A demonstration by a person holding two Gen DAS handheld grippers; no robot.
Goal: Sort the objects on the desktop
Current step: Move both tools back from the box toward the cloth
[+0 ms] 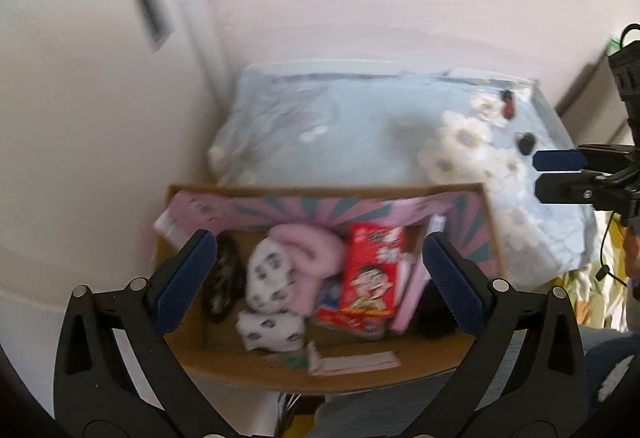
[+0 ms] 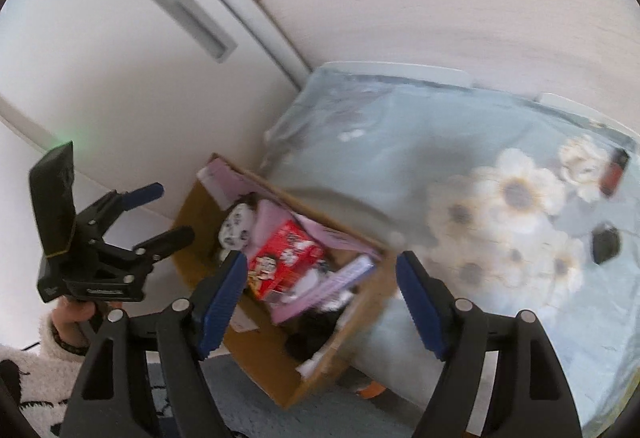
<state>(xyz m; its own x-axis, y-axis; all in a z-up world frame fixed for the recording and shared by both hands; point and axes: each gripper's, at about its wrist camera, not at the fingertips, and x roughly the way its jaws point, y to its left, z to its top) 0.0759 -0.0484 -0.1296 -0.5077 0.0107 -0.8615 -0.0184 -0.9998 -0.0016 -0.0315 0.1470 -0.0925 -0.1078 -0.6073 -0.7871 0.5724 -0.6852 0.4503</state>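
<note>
Tongs [image 1: 316,274] and tongs [image 2: 320,302] both agape, tilted down over cardboard box [image 1: 248,370]

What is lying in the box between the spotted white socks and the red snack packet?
A fluffy pink item lies between the spotted white socks and the red snack packet inside the cardboard box, in the left wrist view.

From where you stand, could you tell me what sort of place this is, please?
Probably a room in a home: a table under a pale-blue flowered cloth, a white cabinet door beside it, and a cardboard box holding socks and snacks.
</note>
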